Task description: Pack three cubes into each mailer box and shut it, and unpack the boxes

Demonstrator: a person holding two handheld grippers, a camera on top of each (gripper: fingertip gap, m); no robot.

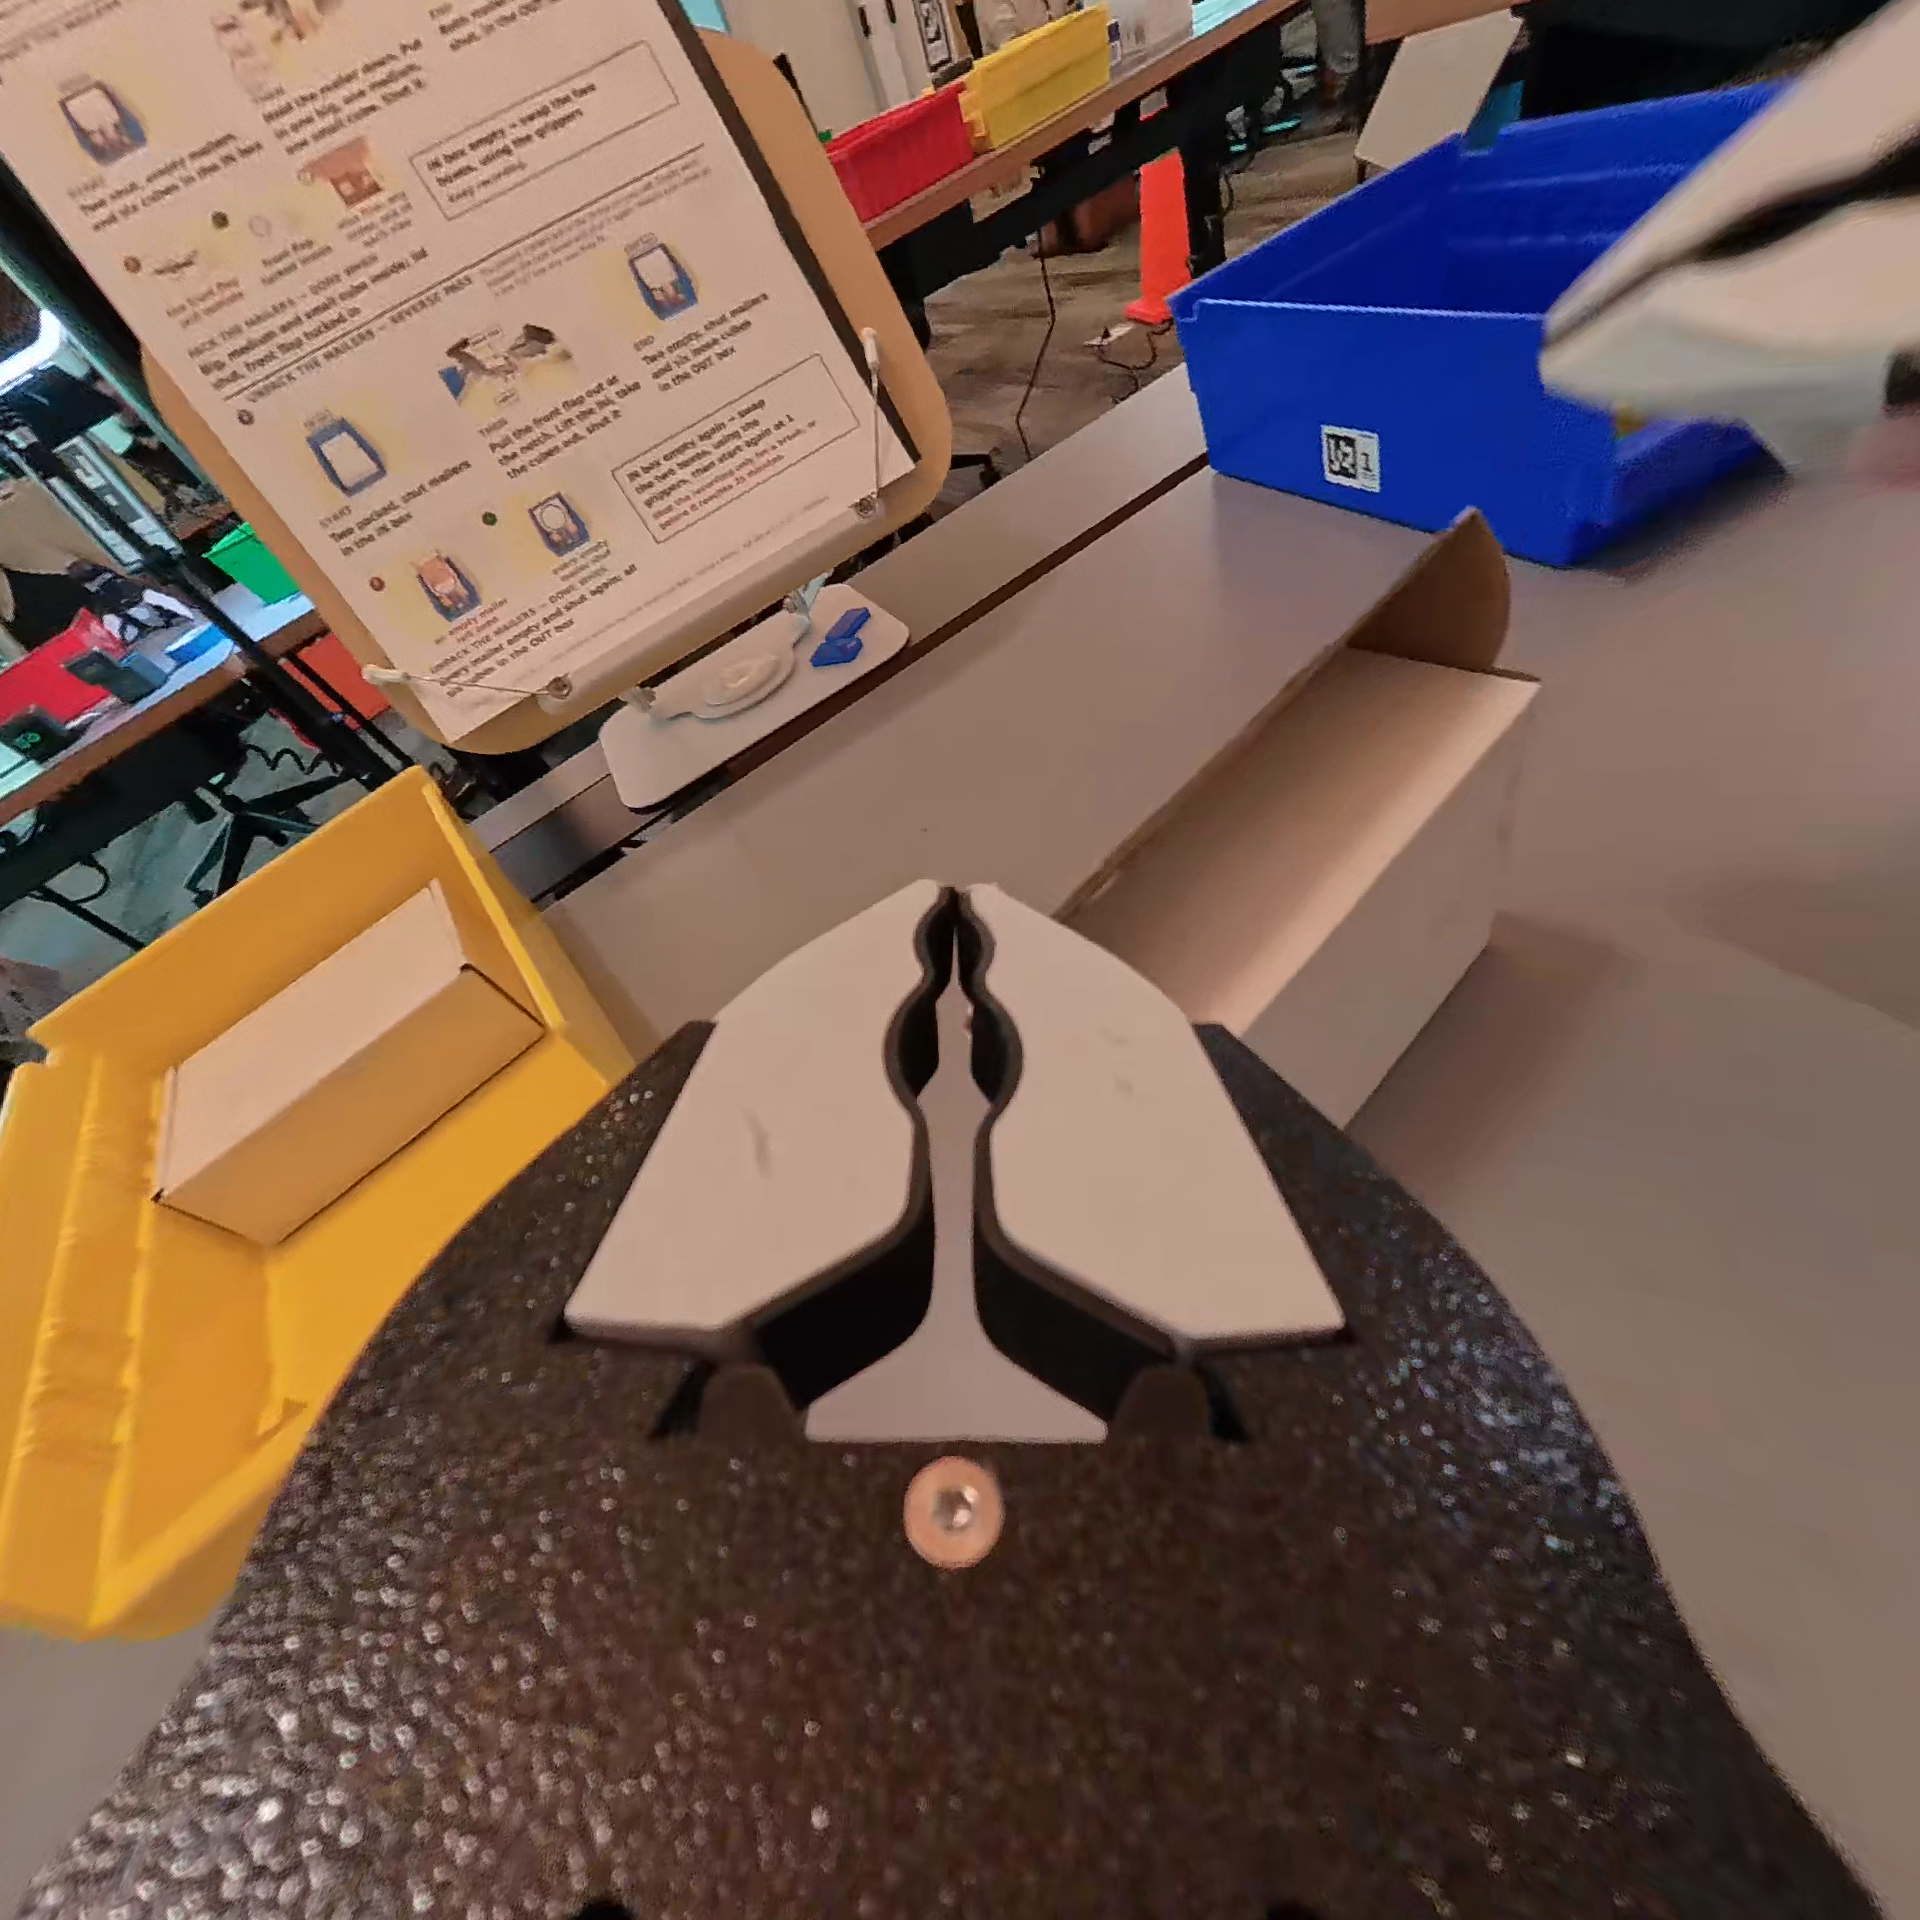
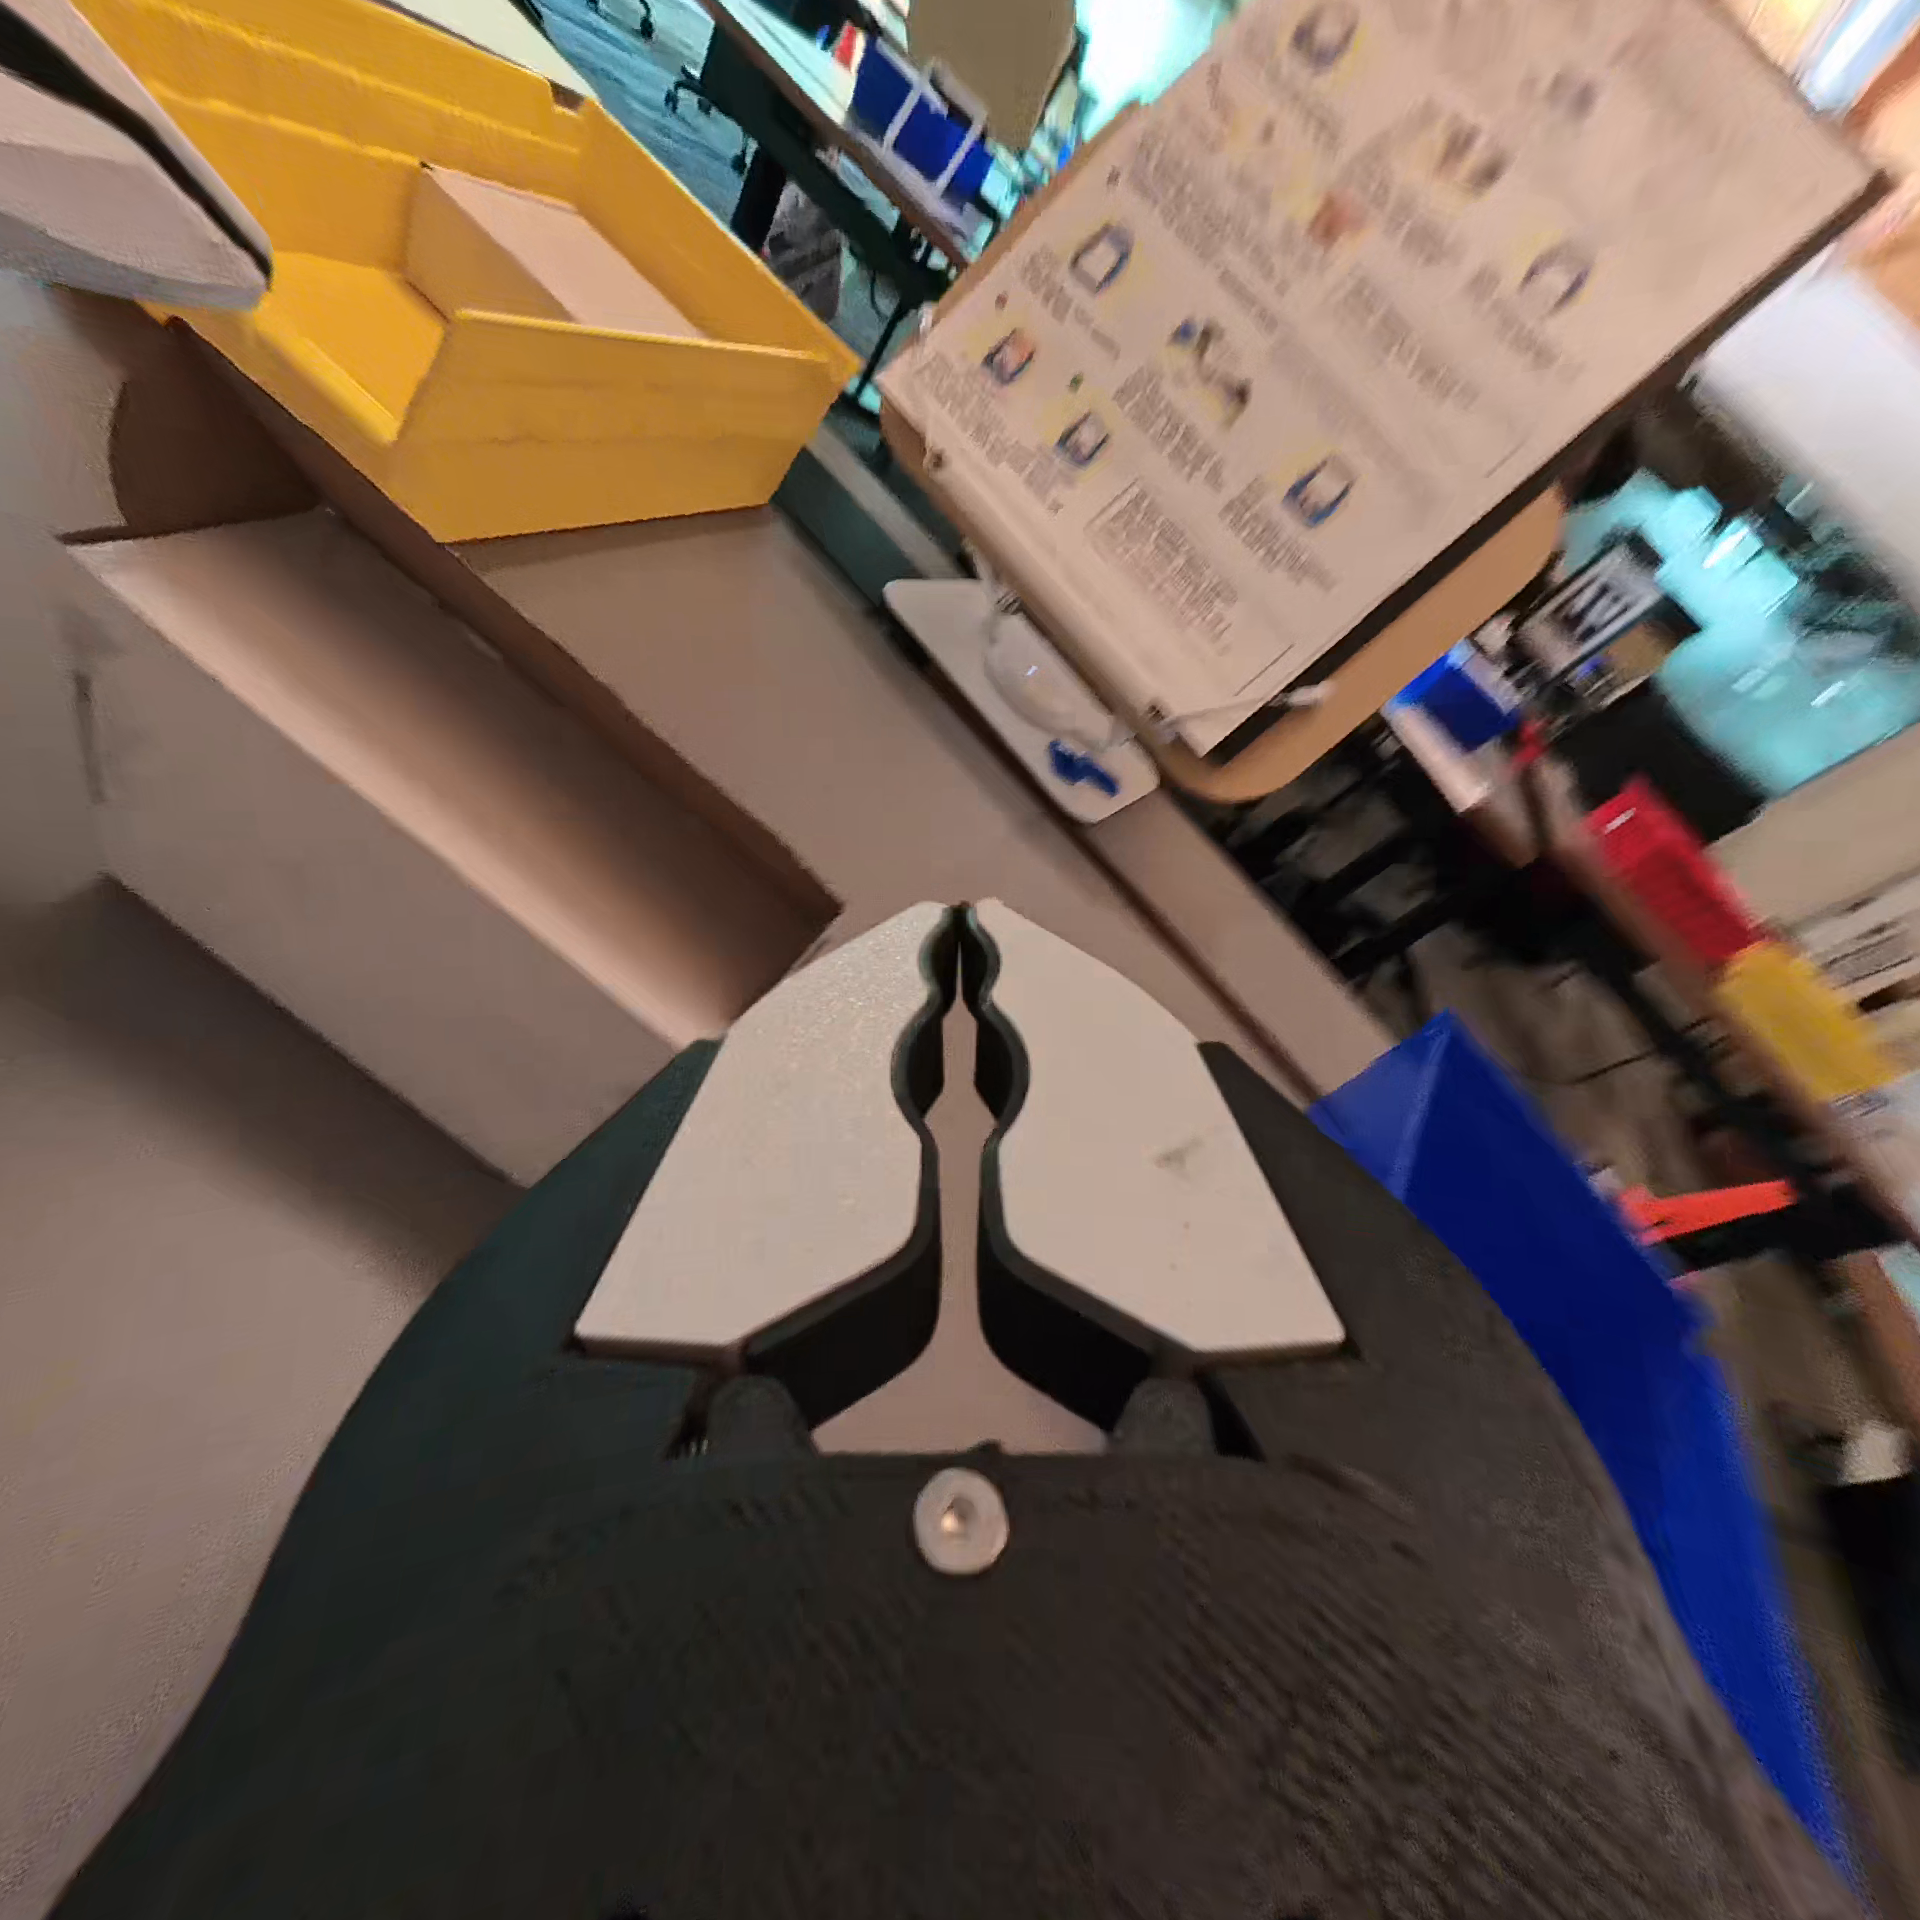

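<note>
lying lid-up, mailer box (image 1: 1340,831) beyond closed left claw (image 1: 954,904)

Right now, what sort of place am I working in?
Probably a shared workshop or data-collection hall: an instruction board stands on the grey table, coloured bins line more tables behind, and an orange cone stands on the floor.

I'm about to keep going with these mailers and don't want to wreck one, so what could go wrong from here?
1. The mailer box on the table has a flap sticking up; a gripper sweeping past might bend it.
2. The right gripper view is motion-blurred, so it may be moving fast near the blue bin.
3. The left gripper is shut and must open before grasping.
</note>
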